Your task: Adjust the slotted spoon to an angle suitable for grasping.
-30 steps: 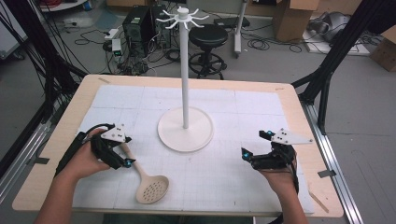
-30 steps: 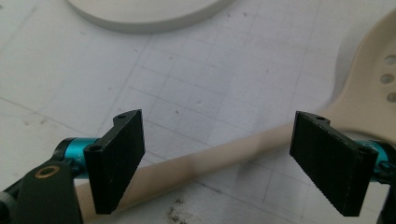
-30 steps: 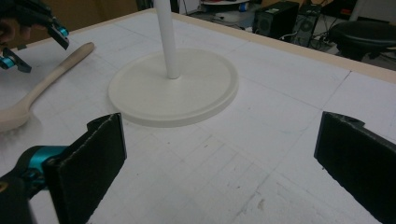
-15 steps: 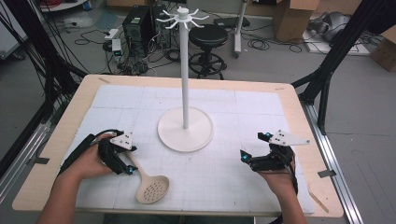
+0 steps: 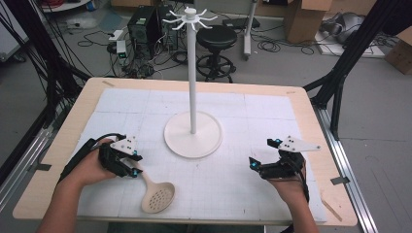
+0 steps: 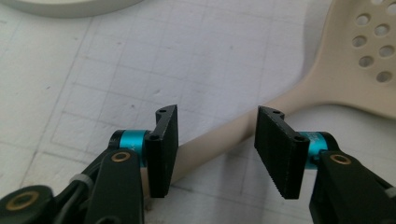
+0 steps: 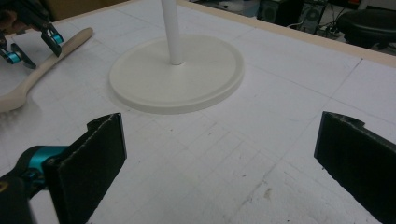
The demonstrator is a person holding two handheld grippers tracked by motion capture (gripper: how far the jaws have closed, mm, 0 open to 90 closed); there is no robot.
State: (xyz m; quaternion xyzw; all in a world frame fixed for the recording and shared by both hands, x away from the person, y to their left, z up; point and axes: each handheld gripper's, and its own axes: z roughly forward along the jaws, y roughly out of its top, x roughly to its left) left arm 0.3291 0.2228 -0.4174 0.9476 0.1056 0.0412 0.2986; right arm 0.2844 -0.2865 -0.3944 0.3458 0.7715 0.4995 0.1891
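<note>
A cream slotted spoon lies on the white mat at the front left, its handle pointing up-left. My left gripper stands open over that handle. In the left gripper view the handle runs between the two black pads, with the left gripper straddling it and the holed spoon head at the upper right. My right gripper rests open at the front right with nothing between its jaws. The right gripper faces the stand's round base, and the left gripper shows far off over the spoon handle.
A white stand with a round base and a tall pole topped by hooks rises mid-table. The wooden table edge frames the gridded mat. Behind the table are a stool, cables and boxes on the floor.
My left gripper has shifted slightly toward the person and down onto the spoon handle, now straddling it. The right gripper has barely moved.
</note>
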